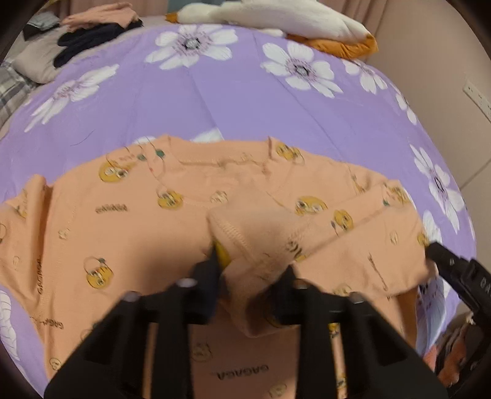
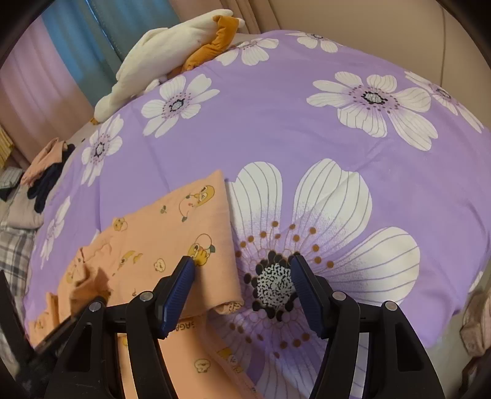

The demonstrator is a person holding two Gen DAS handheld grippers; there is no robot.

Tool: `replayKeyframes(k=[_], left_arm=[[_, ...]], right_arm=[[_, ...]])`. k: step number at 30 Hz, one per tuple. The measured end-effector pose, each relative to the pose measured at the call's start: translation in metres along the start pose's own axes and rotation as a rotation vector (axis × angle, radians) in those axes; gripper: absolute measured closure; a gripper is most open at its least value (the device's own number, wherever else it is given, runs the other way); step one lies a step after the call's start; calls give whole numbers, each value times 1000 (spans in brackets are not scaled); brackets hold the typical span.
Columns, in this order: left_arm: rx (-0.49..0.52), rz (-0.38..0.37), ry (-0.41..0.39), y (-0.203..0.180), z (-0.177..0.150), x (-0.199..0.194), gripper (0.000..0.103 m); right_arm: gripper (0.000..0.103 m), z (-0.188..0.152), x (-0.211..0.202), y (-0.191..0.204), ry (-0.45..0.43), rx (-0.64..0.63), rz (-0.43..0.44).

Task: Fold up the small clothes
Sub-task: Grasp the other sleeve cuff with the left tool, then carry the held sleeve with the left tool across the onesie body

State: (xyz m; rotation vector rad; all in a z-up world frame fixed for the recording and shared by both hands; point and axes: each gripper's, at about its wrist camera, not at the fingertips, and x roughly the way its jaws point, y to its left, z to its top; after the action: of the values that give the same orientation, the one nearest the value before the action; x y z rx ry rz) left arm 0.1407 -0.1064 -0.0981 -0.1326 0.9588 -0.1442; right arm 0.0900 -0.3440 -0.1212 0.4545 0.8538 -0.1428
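A small peach top point(image 1: 122, 221) printed with yellow cartoon figures lies spread on a purple flowered quilt point(image 1: 230, 98). My left gripper point(image 1: 250, 271) is shut on a bunched, hemmed fold of the peach top, lifted over the middle of the garment. In the right wrist view the peach top point(image 2: 159, 233) shows its right edge. My right gripper point(image 2: 242, 276) is open and straddles that edge. Its left finger point(image 2: 181, 282) is over the cloth and its right finger point(image 2: 303, 285) is over a big white flower. Neither pad presses on anything.
A white and orange plush goose point(image 1: 276, 18) lies at the far end of the bed. A pile of dark and peach clothes point(image 1: 98, 30) sits on a grey pillow at the far left. A wall socket point(image 1: 477, 95) is on the right wall.
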Motion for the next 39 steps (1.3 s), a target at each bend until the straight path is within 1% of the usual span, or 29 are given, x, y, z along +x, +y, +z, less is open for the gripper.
replayKeyframes(k=[3, 4, 7, 10, 11, 15, 18, 20, 24, 28, 31, 33, 36, 38, 39], left_arm=[[-64, -43, -26, 4, 3, -8, 93], [-74, -48, -46, 4, 5, -13, 93], [-76, -47, -98, 6, 13, -31, 94], [-136, -96, -133, 18, 24, -50, 94], [-147, -102, -142, 21, 27, -54, 94], [-183, -112, -193, 34, 41, -74, 94], [-211, -122, -215, 45, 44, -84, 94], [-230, -113, -222, 53, 43, -88, 94], [-267, -96, -214, 71, 35, -88, 94], [-316, -81, -167, 92, 22, -76, 94], [-369, -83, -129, 109, 11, -67, 93], [-384, -86, -119, 116, 6, -63, 93], [-382, -55, -89, 122, 0, -56, 91], [-369, -21, -74, 123, -3, -53, 89], [-355, -18, -70, 124, -5, -53, 88]], right_arm=[[39, -1, 1, -2, 6, 4, 2], [39, 0, 1, -2, 6, 5, 3], [39, -1, 0, -2, 2, 9, 4], [39, -1, -1, -2, 0, 3, 3], [39, -1, -2, -2, -1, 0, 5], [39, -1, -4, 1, 0, 1, 36], [39, -2, -5, 6, 6, -9, 69], [39, -3, -4, 10, 13, -19, 87], [39, -4, 0, 16, 29, -35, 109], [39, -7, 7, 21, 57, -47, 129], [39, -9, 12, 26, 74, -55, 138], [39, -11, 14, 29, 84, -62, 139], [39, -13, 17, 34, 95, -78, 135], [39, -14, 18, 37, 97, -84, 141], [39, -14, 18, 38, 100, -87, 144]])
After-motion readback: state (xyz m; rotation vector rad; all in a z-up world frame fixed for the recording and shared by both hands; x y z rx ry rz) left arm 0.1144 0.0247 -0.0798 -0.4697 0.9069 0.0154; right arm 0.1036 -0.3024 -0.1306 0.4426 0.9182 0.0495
